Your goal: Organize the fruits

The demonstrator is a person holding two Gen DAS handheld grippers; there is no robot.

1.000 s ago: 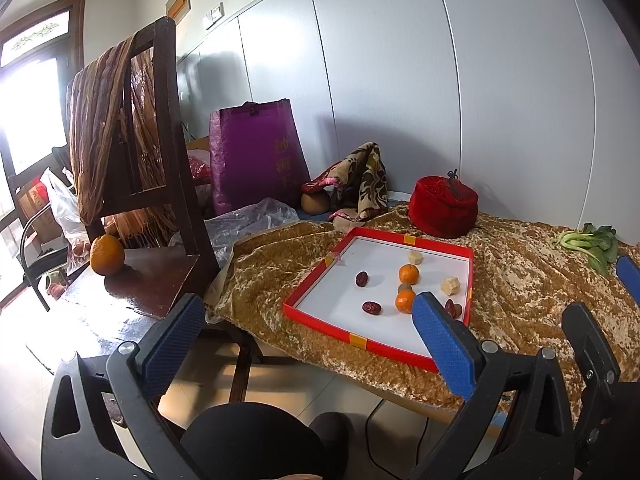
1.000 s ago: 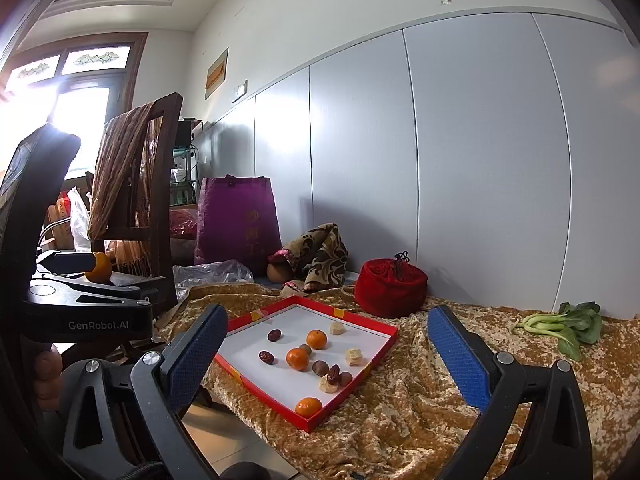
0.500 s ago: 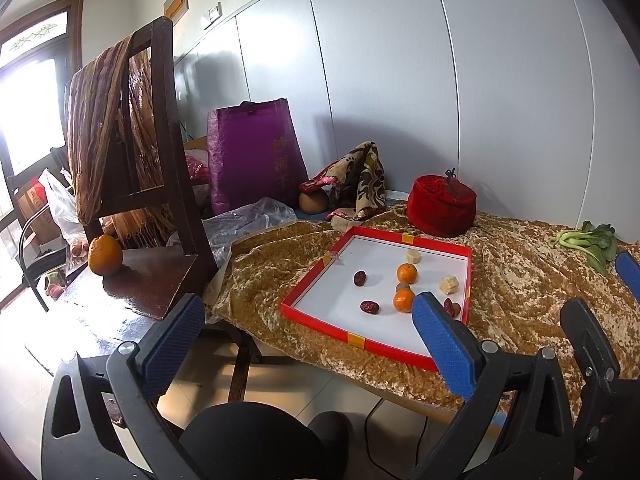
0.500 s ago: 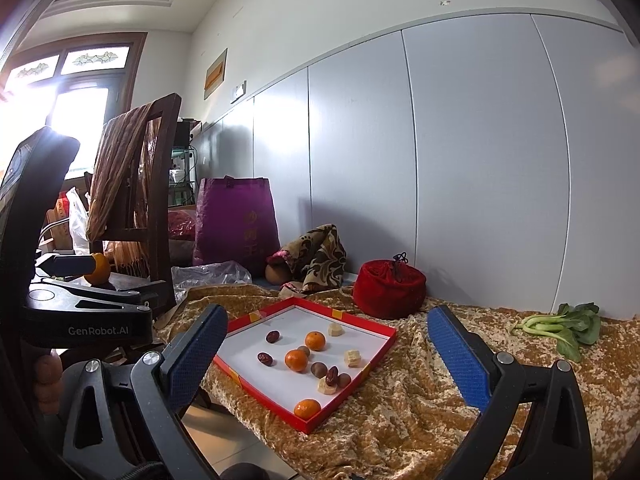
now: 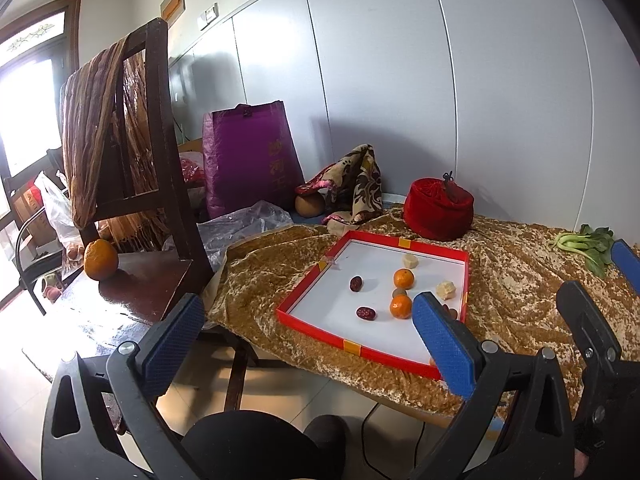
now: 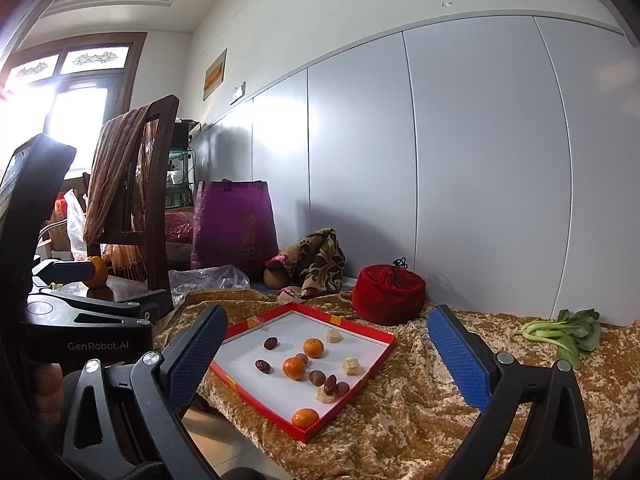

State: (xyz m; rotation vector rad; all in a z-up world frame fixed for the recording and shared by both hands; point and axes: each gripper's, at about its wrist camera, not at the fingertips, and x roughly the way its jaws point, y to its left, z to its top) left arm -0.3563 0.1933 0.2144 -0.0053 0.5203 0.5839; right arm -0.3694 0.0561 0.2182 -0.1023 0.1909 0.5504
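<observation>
A red-rimmed white tray (image 5: 434,247) (image 6: 382,335) lies on a gold cloth. It holds small oranges (image 5: 403,279) (image 6: 313,347), dark red dates (image 5: 365,313) (image 6: 270,343), brown round fruits (image 6: 316,377) and pale chunks (image 5: 445,290) (image 6: 351,365). A larger orange (image 5: 101,259) (image 6: 98,271) sits on a dark wooden chair seat at the left. My left gripper (image 5: 308,340) is open and empty, short of the tray's near edge. My right gripper (image 6: 328,358) is open and empty, also held back from the tray.
A red velvet pouch (image 5: 438,213) (image 6: 388,294) stands behind the tray. Green bok choy (image 5: 584,242) (image 6: 560,332) lies at the right. A purple bag (image 5: 250,156), a patterned cloth (image 5: 352,184) and clear plastic (image 5: 244,224) sit at the back left. The chair back (image 5: 160,128) carries a striped scarf.
Both grippers have drifted slightly; the view barely shifts. Nothing was taken hold of and the fruits have not moved.
</observation>
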